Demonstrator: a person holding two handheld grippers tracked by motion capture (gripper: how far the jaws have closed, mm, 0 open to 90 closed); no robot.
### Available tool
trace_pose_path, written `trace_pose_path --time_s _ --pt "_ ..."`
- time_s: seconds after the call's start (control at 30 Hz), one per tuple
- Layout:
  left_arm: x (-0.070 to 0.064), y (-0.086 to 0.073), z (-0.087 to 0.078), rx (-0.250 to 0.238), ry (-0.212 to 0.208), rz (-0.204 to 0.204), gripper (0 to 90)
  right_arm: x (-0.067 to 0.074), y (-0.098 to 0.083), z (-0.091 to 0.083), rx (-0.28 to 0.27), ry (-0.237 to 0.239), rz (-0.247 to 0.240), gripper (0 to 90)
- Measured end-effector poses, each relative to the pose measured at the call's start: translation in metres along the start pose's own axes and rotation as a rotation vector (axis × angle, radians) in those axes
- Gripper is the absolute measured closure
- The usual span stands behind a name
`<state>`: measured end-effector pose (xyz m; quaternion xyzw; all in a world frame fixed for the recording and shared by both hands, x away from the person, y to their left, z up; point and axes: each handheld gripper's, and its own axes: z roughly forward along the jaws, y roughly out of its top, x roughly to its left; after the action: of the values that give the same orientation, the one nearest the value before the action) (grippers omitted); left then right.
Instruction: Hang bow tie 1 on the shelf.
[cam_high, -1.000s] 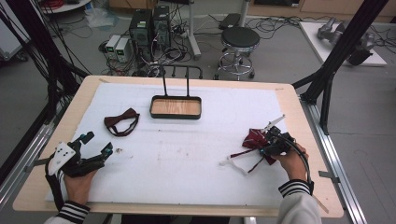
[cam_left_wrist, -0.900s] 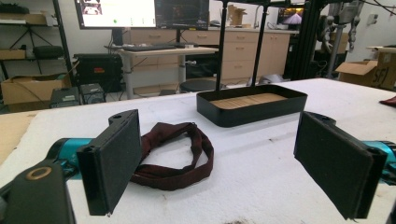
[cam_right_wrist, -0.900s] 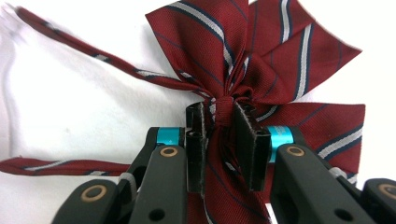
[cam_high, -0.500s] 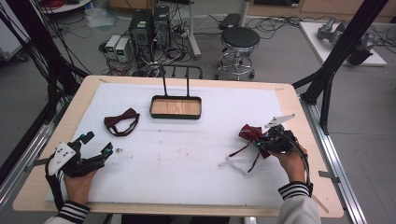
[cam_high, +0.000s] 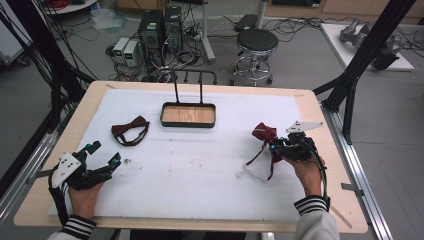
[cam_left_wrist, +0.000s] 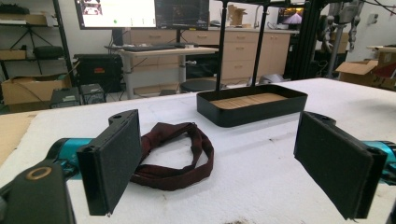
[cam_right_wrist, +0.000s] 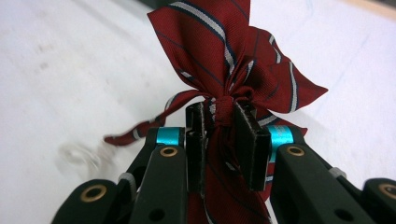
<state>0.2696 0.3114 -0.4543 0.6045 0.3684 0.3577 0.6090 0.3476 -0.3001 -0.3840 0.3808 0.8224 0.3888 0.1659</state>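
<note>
My right gripper (cam_high: 274, 145) (cam_right_wrist: 223, 140) is shut on the knot of a red striped bow tie (cam_high: 263, 134) (cam_right_wrist: 233, 60), lifted just off the white mat at the right. The tie's thin strap (cam_high: 257, 159) trails down to the mat. A dark maroon bow tie (cam_high: 130, 131) (cam_left_wrist: 175, 151) lies flat on the mat at the left. My left gripper (cam_high: 106, 160) (cam_left_wrist: 224, 163) rests near the front left edge, open, its jaws wide apart and pointing toward the maroon tie, a short way from it.
A black tray (cam_high: 188, 122) (cam_left_wrist: 280, 105) with a wooden floor and an upright wire handle stands at the mat's middle back. Dark frame posts (cam_high: 360, 55) rise at both table sides. A stool (cam_high: 257, 41) and computers sit on the floor beyond.
My right gripper has carried the red striped tie a little up and toward the back of the table. The left gripper and the maroon tie have not moved.
</note>
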Motion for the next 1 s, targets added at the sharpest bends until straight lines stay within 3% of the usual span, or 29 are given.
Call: trace_pose_path --time_s 0.13,0.47,0.63,1.0 --pt "0.000 0.000 0.000 -0.001 0.000 0.000 15.5 0.004 0.004 0.000 -0.049 0.016 0.000 75.3" --pt "0.000 0.000 0.000 -0.003 0.001 -0.003 15.5 0.012 0.012 -0.001 -0.189 -0.038 0.004 75.2" --pt "0.001 0.000 0.001 0.000 0.001 -0.014 15.5 0.016 0.017 -0.002 -0.253 -0.062 0.031 75.2" --pt "0.001 0.000 0.000 0.003 0.000 -0.013 15.4 0.029 0.039 0.000 -0.343 -0.101 0.026 75.2"
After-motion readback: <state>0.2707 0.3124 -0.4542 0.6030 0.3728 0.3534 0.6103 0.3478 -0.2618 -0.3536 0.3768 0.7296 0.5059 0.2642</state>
